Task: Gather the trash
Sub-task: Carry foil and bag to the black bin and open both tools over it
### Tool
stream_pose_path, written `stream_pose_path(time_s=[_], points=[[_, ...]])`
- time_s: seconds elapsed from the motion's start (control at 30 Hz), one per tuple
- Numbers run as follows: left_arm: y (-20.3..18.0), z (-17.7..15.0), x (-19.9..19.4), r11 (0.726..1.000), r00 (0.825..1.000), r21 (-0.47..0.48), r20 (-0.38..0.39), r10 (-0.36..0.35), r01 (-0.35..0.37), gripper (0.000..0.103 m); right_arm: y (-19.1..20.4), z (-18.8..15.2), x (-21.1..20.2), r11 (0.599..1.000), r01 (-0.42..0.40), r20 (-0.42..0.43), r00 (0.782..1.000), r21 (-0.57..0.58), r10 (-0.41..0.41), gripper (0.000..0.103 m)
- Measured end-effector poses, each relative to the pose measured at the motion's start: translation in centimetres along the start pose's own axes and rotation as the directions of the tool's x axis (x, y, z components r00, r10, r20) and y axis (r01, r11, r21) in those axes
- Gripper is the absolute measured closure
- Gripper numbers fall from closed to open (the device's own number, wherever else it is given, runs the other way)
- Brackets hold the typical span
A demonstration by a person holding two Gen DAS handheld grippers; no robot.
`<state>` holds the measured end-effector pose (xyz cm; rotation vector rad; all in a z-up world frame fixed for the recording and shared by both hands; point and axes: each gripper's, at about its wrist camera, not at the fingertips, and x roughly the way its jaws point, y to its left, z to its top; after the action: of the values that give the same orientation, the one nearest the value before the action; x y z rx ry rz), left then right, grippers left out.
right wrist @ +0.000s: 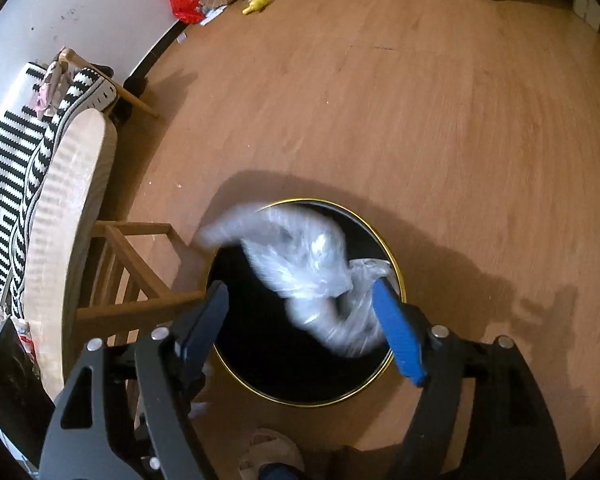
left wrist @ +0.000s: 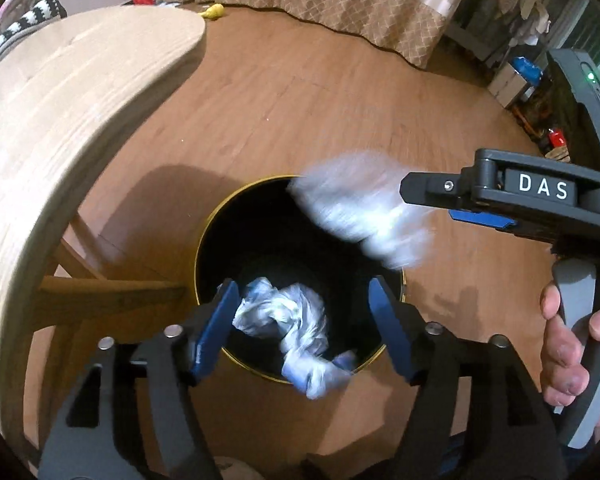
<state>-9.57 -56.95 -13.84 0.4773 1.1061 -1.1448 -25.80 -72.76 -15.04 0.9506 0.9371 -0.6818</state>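
Note:
A black bin with a gold rim (left wrist: 204, 248) stands on the wooden floor right below both grippers. My left gripper (left wrist: 303, 284) is open over its mouth. A crumpled white and blue wad (left wrist: 296, 332) hangs blurred between the blue pads, and the right pad stands clear of it. From the right, the right gripper (left wrist: 428, 202) reaches in, with a blurred white plastic piece (left wrist: 360, 208) just off its tip. In the right wrist view the right gripper (right wrist: 300, 285) is open above the bin's rim (right wrist: 364, 222). A blurred clear plastic wad (right wrist: 308, 264) lies loose between its fingers.
A round pale wooden table (left wrist: 60, 120) and its wooden legs (left wrist: 112, 292) stand close to the bin's left side. A hand (left wrist: 568, 344) holds the right gripper's handle. A red bag (right wrist: 186, 6) and a yellow item (right wrist: 256, 4) lie by the far curtain. A slipper (right wrist: 268, 452) shows at the bottom.

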Motion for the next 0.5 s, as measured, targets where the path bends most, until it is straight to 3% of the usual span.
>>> stream_pose_path(time_s=[0.27,0.5], points=[[-0.4,0.4,-2.5,1.0,0.999,-0.014,0.049,-0.001,0.002,0.017,1.1,0.0,-1.2,0.999,0.032,0.069,0.997,-0.034,-0.03,0.029],[2.2,0.0,-11.3,0.994,0.983,-0.099,0.169,0.067,-0.051,0.011,6.4,-1.0,-4.1,0.985,0.086,0.225,0.973,-0.149,-0.051,0.023]])
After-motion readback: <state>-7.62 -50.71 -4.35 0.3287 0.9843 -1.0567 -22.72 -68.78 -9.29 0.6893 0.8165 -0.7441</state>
